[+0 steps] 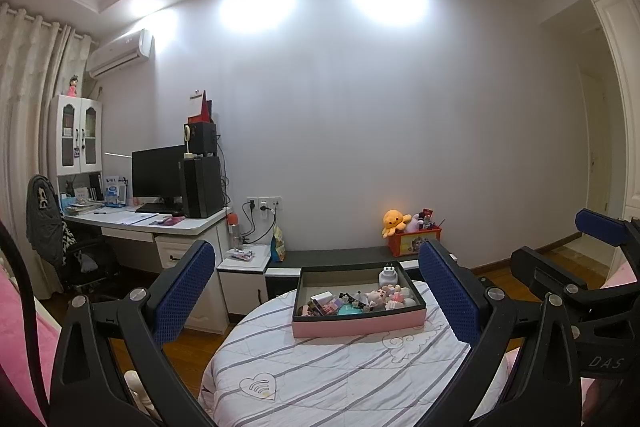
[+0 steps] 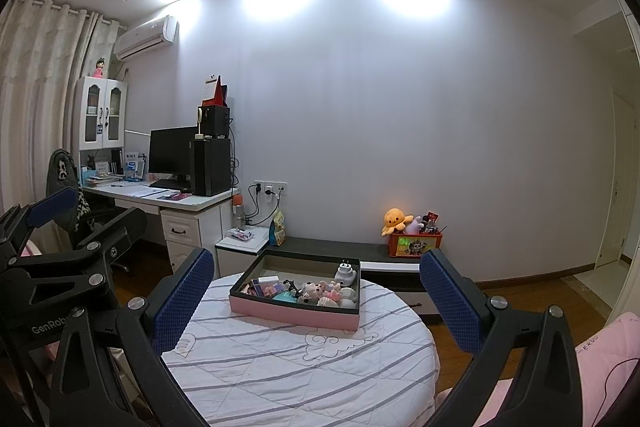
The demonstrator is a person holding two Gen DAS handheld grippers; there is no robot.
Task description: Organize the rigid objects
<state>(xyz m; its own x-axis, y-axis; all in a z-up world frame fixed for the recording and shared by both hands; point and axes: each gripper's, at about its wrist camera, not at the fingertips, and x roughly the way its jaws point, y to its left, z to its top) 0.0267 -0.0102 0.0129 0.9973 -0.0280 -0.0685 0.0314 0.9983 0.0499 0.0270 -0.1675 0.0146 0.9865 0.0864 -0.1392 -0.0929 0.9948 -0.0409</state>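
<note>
Both grippers hang above the near edge of the round table (image 1: pixel 340 379), well short of the pink box (image 1: pixel 356 323). The left gripper (image 1: pixel 316 291) has its blue pads spread wide, nothing between them; the right gripper (image 2: pixel 316 299) is equally wide and empty. The pink box sits toward the far side of the table, its dark-lined tray packed along the near wall with small items — a white plug adapter (image 2: pixel 345 273) standing at the right, small dolls (image 2: pixel 320 291), a teal piece and little cartons to their left. Beyond the box, against the wall, an orange bin (image 2: pixel 416 245) holds a yellow plush octopus (image 2: pixel 396 219). Only the right view shows the box's right wall; only the left view shows the heart emblem (image 1: pixel 259 385) on the cloth.
</note>
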